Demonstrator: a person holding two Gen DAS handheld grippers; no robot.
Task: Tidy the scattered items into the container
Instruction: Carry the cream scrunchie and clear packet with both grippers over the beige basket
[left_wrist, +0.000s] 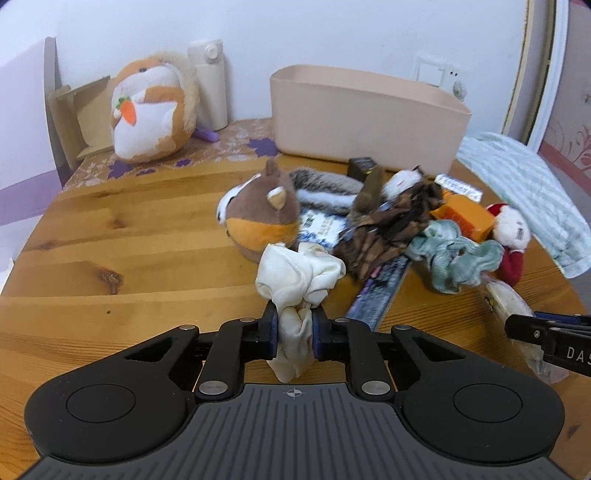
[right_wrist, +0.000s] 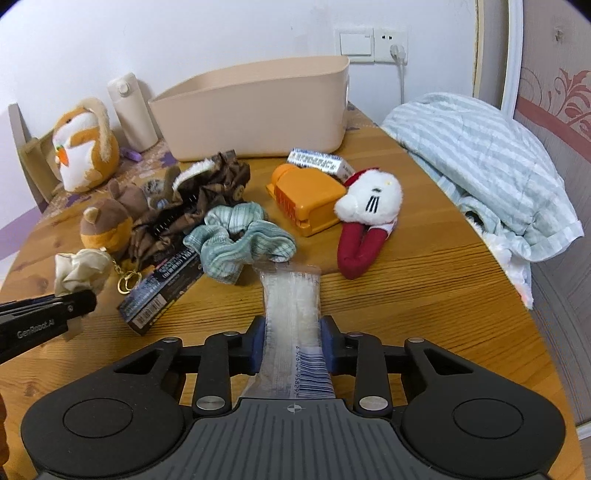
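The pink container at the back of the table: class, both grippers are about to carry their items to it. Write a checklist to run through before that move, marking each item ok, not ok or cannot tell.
1. Left gripper shut on the cream scrunchie: ok.
2. Right gripper shut on the clear packet: ok.
3. Pink container upright, top open: ok.
4. Room inside the container: cannot tell, its inside is hidden from both views.
5. Packet free of the green scrunchie: cannot tell, its far end meets the fabric.
6. Path clear: not ok, the brown plush and the clutter lie between the grippers and the container.
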